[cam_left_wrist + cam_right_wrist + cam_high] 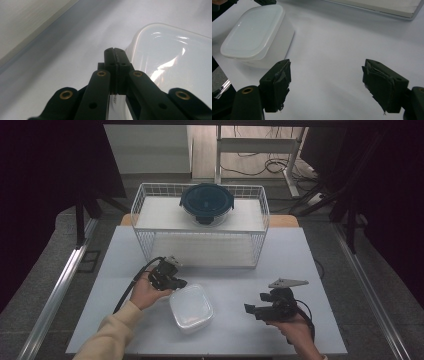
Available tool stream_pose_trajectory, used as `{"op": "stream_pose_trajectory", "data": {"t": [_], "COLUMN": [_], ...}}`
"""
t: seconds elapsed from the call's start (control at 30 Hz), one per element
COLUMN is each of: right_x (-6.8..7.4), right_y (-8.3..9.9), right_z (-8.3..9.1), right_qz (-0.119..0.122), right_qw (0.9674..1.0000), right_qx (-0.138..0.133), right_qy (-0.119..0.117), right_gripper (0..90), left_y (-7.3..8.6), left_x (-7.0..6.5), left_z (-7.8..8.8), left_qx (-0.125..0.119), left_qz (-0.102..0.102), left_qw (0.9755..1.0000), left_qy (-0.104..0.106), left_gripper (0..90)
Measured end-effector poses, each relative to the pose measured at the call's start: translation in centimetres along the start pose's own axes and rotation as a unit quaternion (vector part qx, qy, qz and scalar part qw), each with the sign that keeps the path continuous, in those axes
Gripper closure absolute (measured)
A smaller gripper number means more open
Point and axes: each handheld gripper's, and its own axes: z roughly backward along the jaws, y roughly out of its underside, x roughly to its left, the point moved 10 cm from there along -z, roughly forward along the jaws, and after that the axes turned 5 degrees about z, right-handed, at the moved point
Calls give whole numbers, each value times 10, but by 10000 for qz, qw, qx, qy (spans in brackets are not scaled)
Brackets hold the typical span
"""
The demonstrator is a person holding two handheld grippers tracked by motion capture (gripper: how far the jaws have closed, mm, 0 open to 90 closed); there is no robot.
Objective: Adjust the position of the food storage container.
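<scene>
Plastic container [190, 307] sits lidded on the table [250, 330] between the grippers — likely light, smooth, slippery; grip its side walls. Left gripper [115, 53] closed, empty, touching its corner; right gripper [325, 85] wide open, empty.

Left tool [179, 283] beside white container [191, 308]

left hand-held gripper [176, 282] has jaws pressed together; right hand-held gripper [248, 308] holds jaws wide apart.
</scene>
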Motion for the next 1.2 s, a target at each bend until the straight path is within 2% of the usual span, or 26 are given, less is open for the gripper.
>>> {"op": "stream_pose_trajectory", "data": {"t": [0.07, 0.2, 0.27, 0.33, 0.47, 0.63, 0.73, 0.83, 0.93, 1.2], "right_x": [0, 0, -1, -1, -2, 1, 1, 1, 1, -1], "right_y": [-1, -2, -1, -1, -1, 0, 0, 1, 1, 2], "right_z": [1, 3, 3, 2, 1, -1, -2, -3, -2, -2], "right_qz": [-12, -12, -12, -29, -40, -17, -22, -20, -14, -38], "right_qw": [10000, 10000, 10000, 10000, 10000, 10000, 10000, 10000, 10000, 10000], "right_qx": [-28, -53, -53, -42, -36, -8, 8, 37, 33, 45], "right_qy": [16, 16, 20, 30, 41, 26, 22, 29, 32, 38], "right_gripper": [228, 228, 228, 228, 228, 226, 226, 225, 224, 224], "left_y": [-1, 2, 8, 22, 48, 72, 82, 83, 82, 76], "left_x": [6, 17, 21, 25, 21, 2, -13, -20, -23, -22], "left_z": [3, 23, 34, 44, 45, 46, 39, 32, 25, 17], "left_qx": [-52, -207, -298, -330, -209, -238, -178, -125, -69, -39], "left_qz": [55, 337, 438, 585, 840, 933, 896, 814, 860, 923], "left_qw": [9998, 9985, 9978, 9967, 9958, 9954, 9957, 9963, 9957, 9950], "left_qy": [-207, -369, -394, -451, -282, 8, 159, 232, 326, 375], "left_gripper": [900, 900, 900, 900, 900, 900, 900, 899, 899, 899]}}
